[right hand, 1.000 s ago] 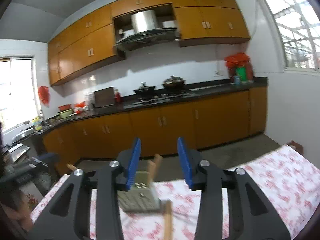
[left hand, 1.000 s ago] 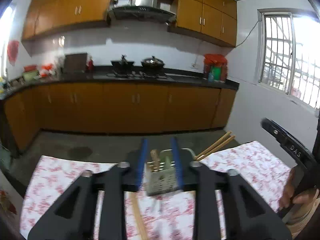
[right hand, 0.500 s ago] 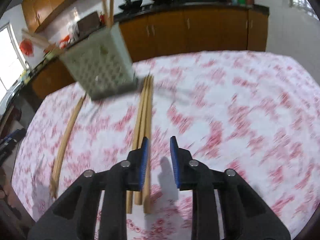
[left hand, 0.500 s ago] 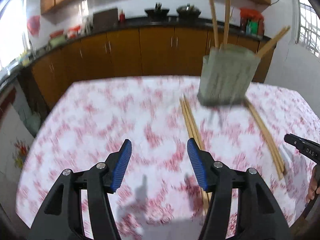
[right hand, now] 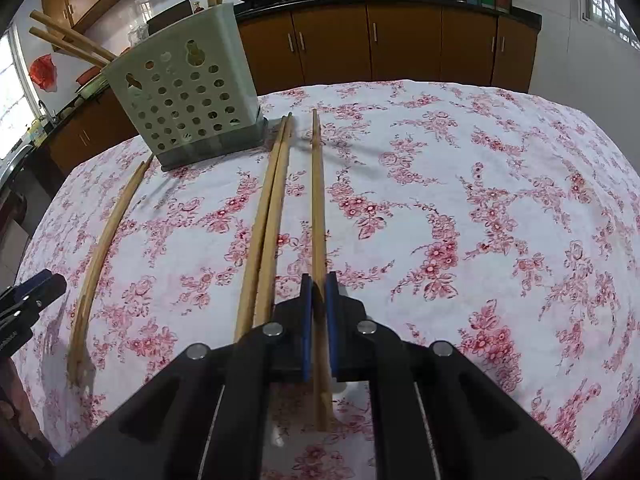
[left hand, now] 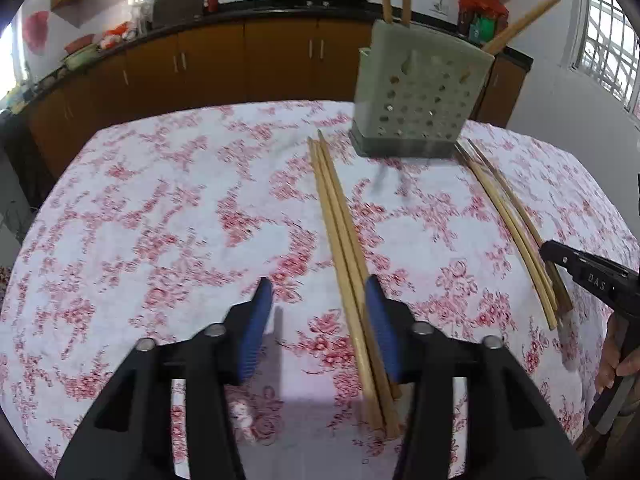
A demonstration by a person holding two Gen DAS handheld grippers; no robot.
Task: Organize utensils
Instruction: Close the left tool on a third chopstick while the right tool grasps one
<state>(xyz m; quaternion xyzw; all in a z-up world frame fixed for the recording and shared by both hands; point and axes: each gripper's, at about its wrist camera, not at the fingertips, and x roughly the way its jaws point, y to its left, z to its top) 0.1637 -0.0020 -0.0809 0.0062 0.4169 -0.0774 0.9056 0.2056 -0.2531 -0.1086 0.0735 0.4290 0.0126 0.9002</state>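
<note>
Both grippers are hovering low over the flowered table, each at a set of chopsticks.

The right gripper (right hand: pixel 316 292) is clamping its jaws on a single chopstick (right hand: pixel 318 200), which is lying on the table (right hand: pixel 480 200) and pointing toward 12 o'clock; a pair of chopsticks (right hand: pixel 268 216) is lying just beside it at 9 o'clock. The left gripper (left hand: pixel 316 320) is standing with jaws apart, having just been narrowing, its right-hand pad against a chopstick bundle (left hand: pixel 340 232) without pinching it. The perforated utensil holder (left hand: pixel 416 92) is standing on the table at 1 o'clock of the left gripper, with more chopsticks sticking out of it.
</note>
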